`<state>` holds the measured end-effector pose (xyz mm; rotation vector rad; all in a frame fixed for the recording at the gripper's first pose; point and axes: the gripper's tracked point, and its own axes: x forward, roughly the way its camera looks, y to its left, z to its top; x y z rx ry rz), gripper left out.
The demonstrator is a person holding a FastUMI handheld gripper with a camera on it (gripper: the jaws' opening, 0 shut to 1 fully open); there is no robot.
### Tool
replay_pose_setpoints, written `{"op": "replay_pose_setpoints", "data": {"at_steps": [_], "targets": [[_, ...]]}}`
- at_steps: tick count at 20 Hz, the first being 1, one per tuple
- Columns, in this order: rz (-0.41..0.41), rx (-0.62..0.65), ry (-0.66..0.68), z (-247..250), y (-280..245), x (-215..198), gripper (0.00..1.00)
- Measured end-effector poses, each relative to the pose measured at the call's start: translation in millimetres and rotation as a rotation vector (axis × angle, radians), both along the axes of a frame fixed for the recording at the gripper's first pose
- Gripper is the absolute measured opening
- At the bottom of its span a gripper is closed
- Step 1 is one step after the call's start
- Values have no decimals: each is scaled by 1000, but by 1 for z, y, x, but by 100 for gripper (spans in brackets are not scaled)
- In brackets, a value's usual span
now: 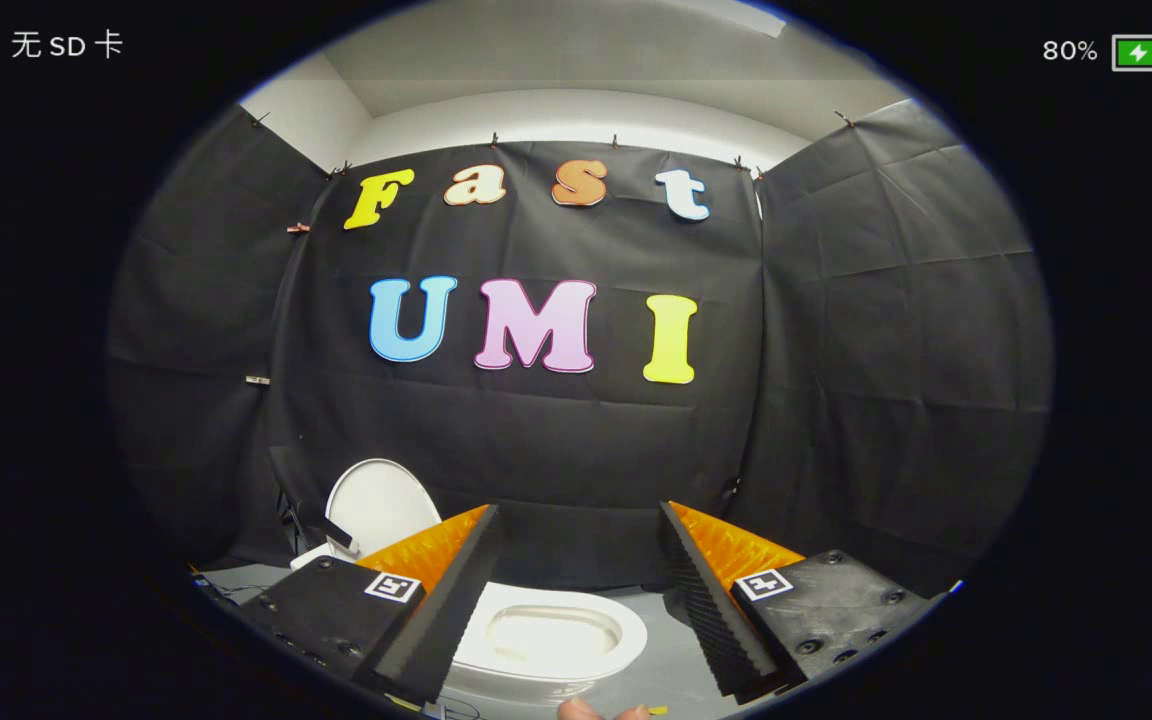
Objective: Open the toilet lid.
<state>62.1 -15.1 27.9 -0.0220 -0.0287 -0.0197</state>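
**Two fingers spread wide above an opened toilet**

Both fingers of the gripper (581, 590) stand far apart, gripping nothing. Each finger has a black ribbed inner pad, an orange outer face and a black base block bearing a square marker tag.

The toilet (576, 672) sits low, between the fingers and slightly toward the left one. Its white bowl is exposed, and the left finger covers part of the near rim.

The toilet lid (381, 505) stands raised, upright behind the bowl and beyond the left finger, close to the black cloth wall (536, 450). The pictures do not show whether it touches the wall.

A fingertip (576, 710) of a person shows just below the bowl, between the two fingers.
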Motion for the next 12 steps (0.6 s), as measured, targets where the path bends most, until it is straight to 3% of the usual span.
{"op": "replay_pose_setpoints", "data": {"at_steps": [12], "targets": [[2, -3, 5, -1, 1, 0, 98]]}}
